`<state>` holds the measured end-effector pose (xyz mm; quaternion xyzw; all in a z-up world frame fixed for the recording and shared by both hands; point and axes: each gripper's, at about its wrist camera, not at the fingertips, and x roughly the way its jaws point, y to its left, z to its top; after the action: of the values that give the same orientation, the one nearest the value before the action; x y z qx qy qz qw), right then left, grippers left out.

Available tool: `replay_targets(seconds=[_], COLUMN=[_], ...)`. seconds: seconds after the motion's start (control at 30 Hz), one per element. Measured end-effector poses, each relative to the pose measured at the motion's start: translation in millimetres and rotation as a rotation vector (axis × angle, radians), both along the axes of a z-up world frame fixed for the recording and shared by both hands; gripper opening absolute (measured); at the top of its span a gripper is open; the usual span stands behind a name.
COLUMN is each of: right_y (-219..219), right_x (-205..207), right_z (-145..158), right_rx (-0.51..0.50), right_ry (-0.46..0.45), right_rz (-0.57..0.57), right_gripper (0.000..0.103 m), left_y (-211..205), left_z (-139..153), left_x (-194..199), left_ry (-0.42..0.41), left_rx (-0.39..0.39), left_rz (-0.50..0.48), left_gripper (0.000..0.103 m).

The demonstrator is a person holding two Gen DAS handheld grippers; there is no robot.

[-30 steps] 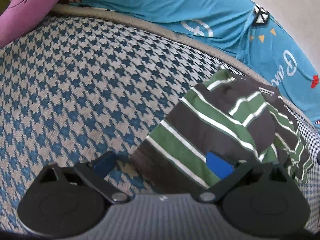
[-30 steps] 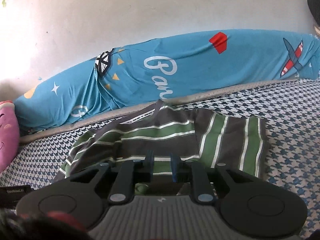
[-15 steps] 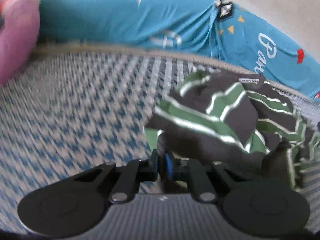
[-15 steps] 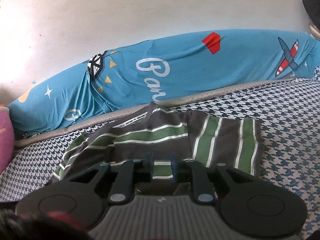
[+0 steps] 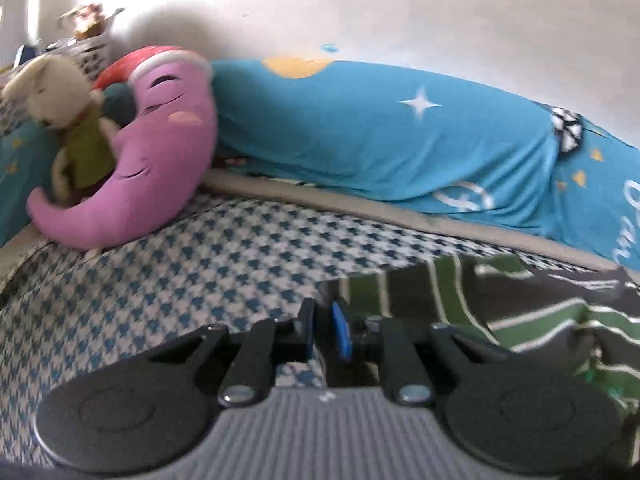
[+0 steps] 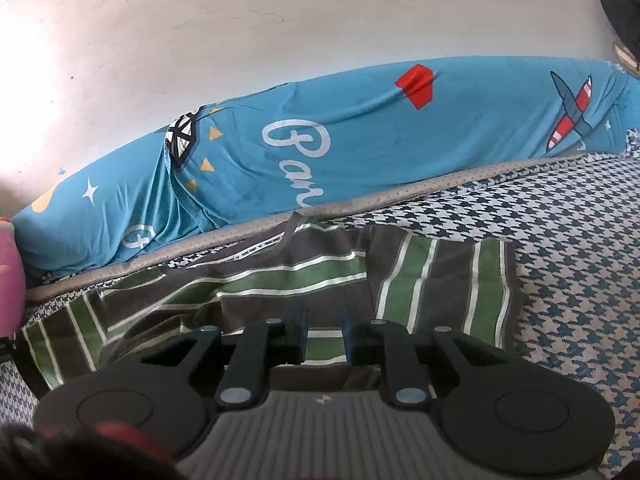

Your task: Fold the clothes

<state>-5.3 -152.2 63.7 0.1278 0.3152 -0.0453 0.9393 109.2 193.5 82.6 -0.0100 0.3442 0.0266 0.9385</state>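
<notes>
Striped garment (image 6: 304,280) lies lengthwise left to right. Left gripper (image 5: 325,334) pinches its left edge (cloth between the fingers); right gripper (image 6: 322,330), slightly parted, grips nothing.

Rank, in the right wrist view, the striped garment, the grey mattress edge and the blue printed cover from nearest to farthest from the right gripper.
1. striped garment, at the right gripper fingertips.
2. grey mattress edge, just behind the garment.
3. blue printed cover, against the wall.
</notes>
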Motion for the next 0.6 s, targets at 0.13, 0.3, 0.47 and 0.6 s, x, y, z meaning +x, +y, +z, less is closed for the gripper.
replay_targets(seconds=[0.13,0.3,0.47,0.6], right_y=[0,-1,-1,3], right_x=[-1,-1,0,1], right_z=[0,-1,-2,-4], right_rx=[-0.010,-0.015,-0.019,-0.026], right_ry=[0.000,0.008,0.019,0.025], right_rz=[0.006,0.006,0.013,0.020], right_gripper=[0.019,0.019,0.019,0.019], left_y=[12,36,45,51], left_z=[-2,-13,-25,-38], left_x=[5,14,13,15], left_ry=[0.027,0.140,0.203,0.256], left_rx=[-0.065,-0.267,-0.305,-0.366], left_rz=[0.006,0.018,0.030,0.039], left_gripper=[0.022,0.037,0.048,0.055])
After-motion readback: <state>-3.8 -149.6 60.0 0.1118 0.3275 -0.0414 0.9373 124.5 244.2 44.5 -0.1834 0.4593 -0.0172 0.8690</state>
